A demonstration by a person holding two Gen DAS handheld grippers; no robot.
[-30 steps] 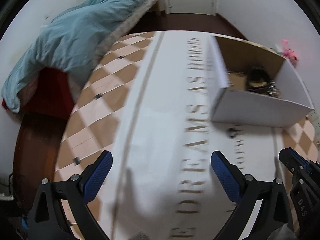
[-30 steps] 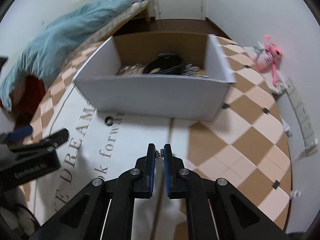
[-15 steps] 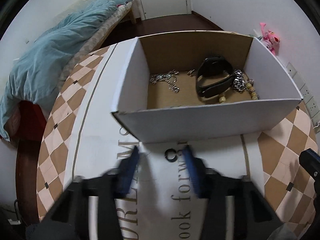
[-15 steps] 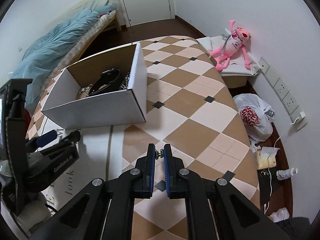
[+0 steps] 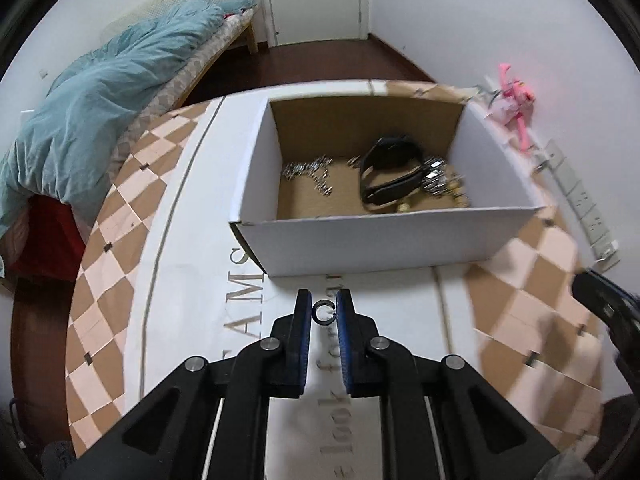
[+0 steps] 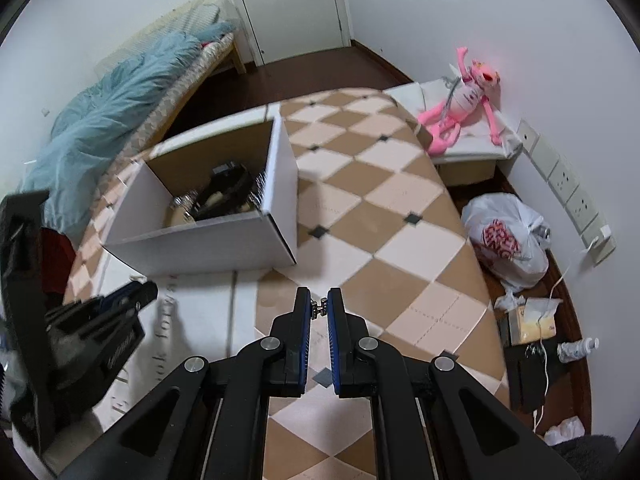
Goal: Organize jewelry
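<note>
Left wrist view shows the left gripper [image 5: 324,312] with a small dark ring [image 5: 323,313] between its blue pads. The jaws have just been closing, and now the pads sit right against the ring's two sides, so it looks pinched. The ring is an open loop, like the letter C. It lies on the white cloth with grey letters [image 5: 248,292], just in front of the white box [image 5: 380,244].

The box is at 12 o'clock from the ring. Inside it you can see a black band [image 5: 390,174], a silver chain [image 5: 308,172] at 9 o'clock from the band, and some shiny beads [image 5: 440,180] at 3 o'clock from it.

Right wrist view shows the right gripper [image 6: 319,308] with its jaws nearly together, clamped on a tiny metal piece [image 6: 319,307]. It is too small to say what it is. It hangs over the checked cloth [image 6: 380,216], with the box at about 10 o'clock.

The step looks like picking up the ring to put it in the box. To do it well, I think the hand should keep the squeeze steady, because a thin round ring can pop out sideways. Lift straight up first, high enough to pass the box's front wall. Then go forward over a bare bit of the brown floor inside, and only let go when low.
</note>
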